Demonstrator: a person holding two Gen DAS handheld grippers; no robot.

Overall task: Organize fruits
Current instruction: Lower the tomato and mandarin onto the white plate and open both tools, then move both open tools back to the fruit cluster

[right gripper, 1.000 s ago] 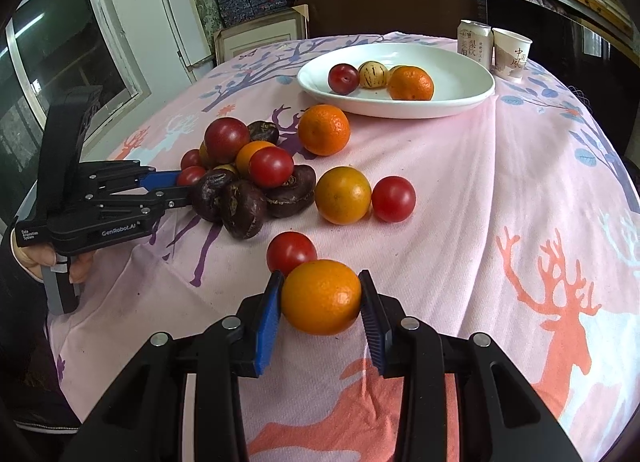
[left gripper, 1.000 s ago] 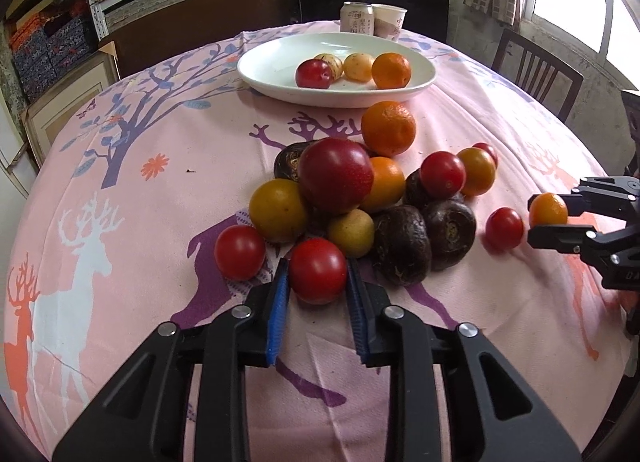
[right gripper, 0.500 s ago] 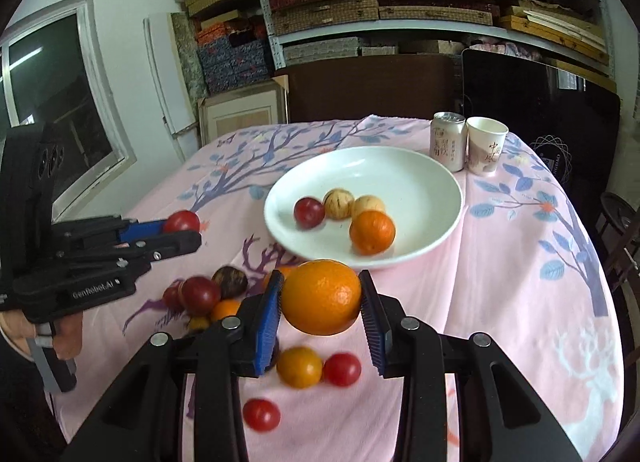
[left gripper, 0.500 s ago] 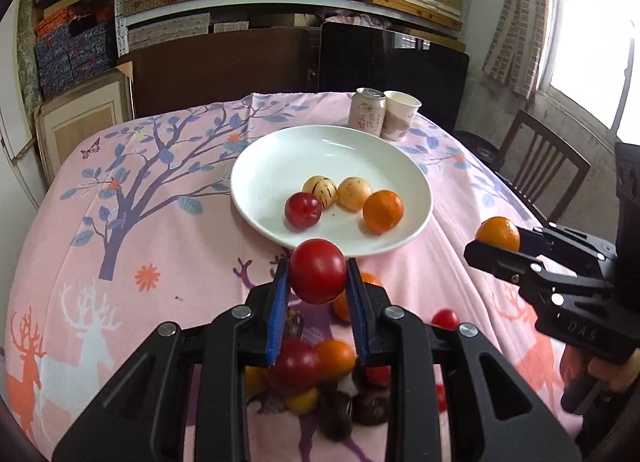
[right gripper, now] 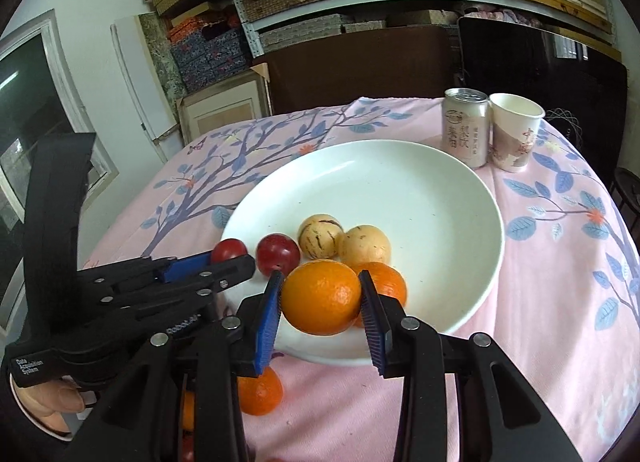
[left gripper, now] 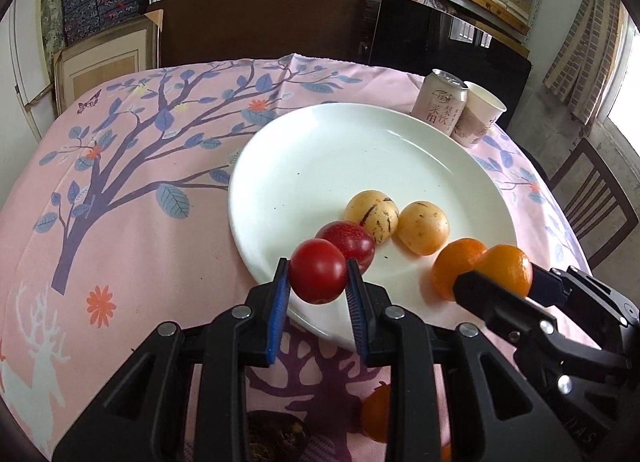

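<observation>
My left gripper is shut on a red tomato and holds it in the air over the near rim of the white plate. To its right, my right gripper is shut on an orange, also above the plate's near edge. On the plate lie a dark red plum, two pale yellow striped fruits and another orange. In the left wrist view the right gripper shows with its orange.
A drink can and a paper cup stand behind the plate at the right. An orange and dark fruit lie on the pink cloth under the grippers. A wooden chair stands at the table's right; shelves fill the back wall.
Both grippers rose from the fruit pile and travelled forward to the plate, each carrying its fruit. The pile has slid out of view beneath them.
</observation>
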